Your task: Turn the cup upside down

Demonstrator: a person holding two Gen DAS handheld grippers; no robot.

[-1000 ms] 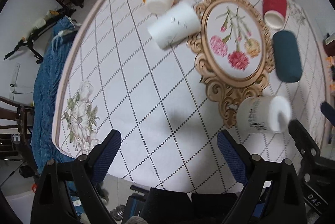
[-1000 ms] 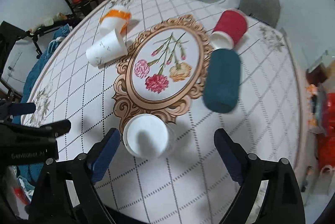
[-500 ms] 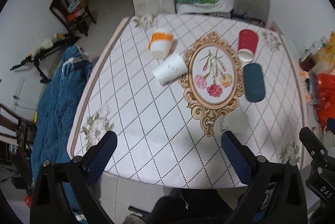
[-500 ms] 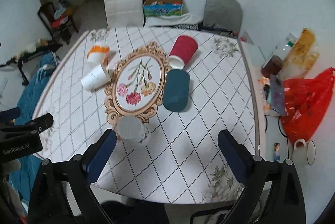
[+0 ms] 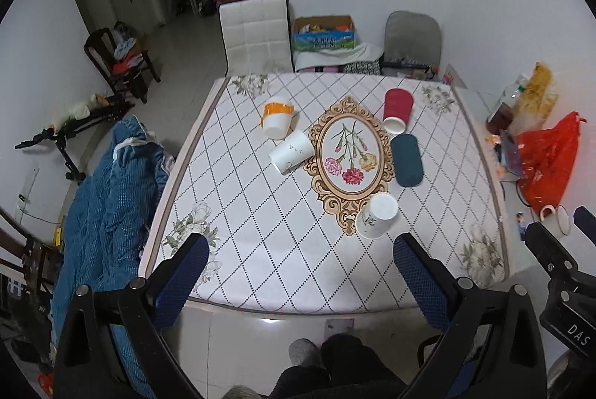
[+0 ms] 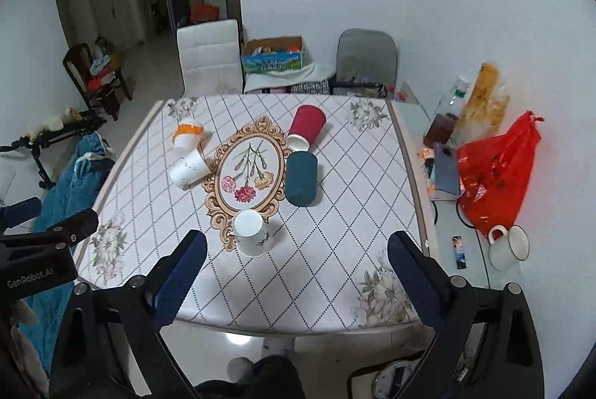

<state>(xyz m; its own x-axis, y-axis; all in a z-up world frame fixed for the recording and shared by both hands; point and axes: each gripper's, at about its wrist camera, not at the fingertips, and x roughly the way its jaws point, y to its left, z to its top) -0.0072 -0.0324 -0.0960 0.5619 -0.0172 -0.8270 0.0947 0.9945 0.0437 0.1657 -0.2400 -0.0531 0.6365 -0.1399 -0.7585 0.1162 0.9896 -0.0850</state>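
A white floral paper cup stands upside down on the table near its front edge, base up; it also shows in the right wrist view. My left gripper is open and empty, pulled back high above the table's front edge. My right gripper is open and empty, also held back from the table. Neither touches a cup.
On the patterned tablecloth lie a white cup, an orange-banded cup, a red cup and a dark teal cup, all on their sides. A side surface at the right holds a red bag and a mug. Chairs stand behind.
Both grippers have pulled back and up, away from the table. The white floral cup stays upside down where it was left.
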